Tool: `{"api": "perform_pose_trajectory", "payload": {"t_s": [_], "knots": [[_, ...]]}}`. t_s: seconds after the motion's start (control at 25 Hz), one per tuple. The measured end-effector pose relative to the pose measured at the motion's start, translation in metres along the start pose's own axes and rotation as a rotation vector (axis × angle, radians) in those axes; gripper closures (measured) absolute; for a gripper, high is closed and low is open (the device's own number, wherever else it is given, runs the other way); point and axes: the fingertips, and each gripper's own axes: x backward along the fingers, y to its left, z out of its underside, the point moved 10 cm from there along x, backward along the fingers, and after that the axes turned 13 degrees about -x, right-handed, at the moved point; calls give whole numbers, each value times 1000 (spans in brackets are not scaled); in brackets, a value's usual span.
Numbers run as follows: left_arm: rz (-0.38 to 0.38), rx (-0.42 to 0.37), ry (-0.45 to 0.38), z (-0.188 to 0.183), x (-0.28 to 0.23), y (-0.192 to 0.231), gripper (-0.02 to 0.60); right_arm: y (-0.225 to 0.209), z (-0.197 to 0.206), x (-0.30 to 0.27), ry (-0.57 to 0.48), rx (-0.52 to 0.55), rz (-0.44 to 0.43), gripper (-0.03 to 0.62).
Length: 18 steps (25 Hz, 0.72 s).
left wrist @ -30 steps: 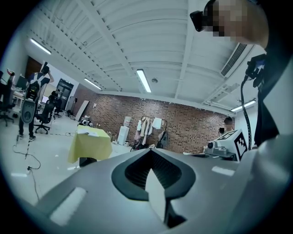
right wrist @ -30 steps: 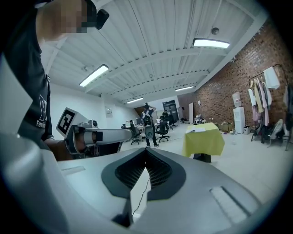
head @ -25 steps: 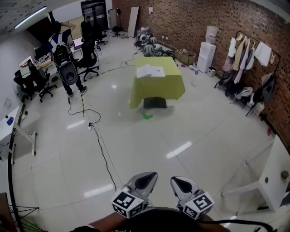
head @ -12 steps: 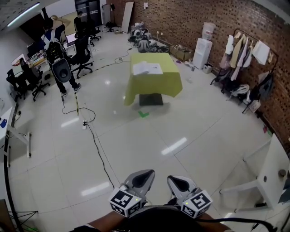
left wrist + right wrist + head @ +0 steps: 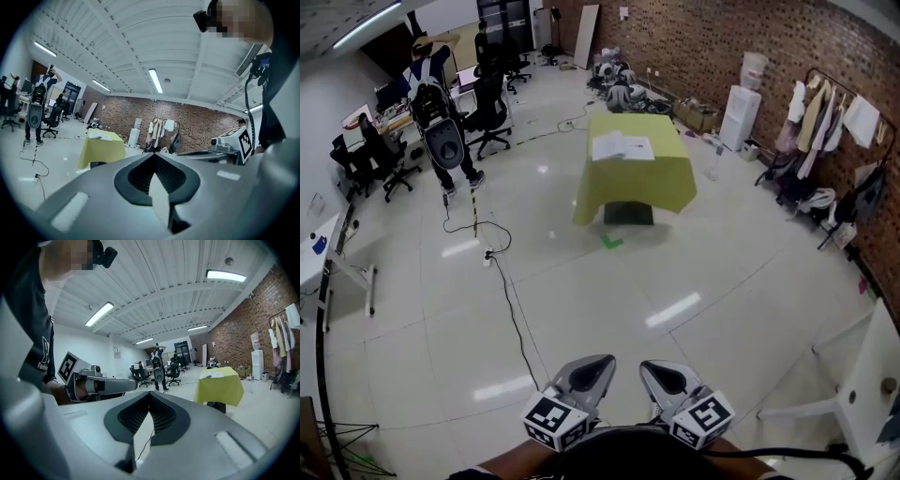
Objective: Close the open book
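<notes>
**Book lay open, far from the grippers**

A yellow-draped table (image 5: 634, 186) stood well off across the white tiled floor (image 5: 581, 281), the open book (image 5: 622, 147) flat on top. Near the person, the left gripper (image 5: 598, 362) and right gripper (image 5: 652, 368) were both clenched, empty.

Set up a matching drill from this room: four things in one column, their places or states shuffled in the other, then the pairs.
1. open book
2. water dispenser
3. black cable
4. left gripper

A. jaws together, nothing between them
B. on the yellow table
C. against the brick wall
D. trailing over the floor

Pairs: 1-B, 2-C, 3-D, 4-A.
</notes>
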Motion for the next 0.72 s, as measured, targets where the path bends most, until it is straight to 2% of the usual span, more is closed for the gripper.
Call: {"api": "perform_pose_trajectory", "payload": {"t_s": [0.52, 0.6, 0.72], "knots": [[-72, -31, 5, -25, -111, -21, 574, -107, -45, 25, -25, -10, -65, 586], [-76, 12, 1, -26, -127, -26, 575, -124, -51, 34, -28, -15, -72, 586], [-78, 145, -19, -27, -149, -29, 575, -145, -58, 46, -28, -15, -87, 586]]}}
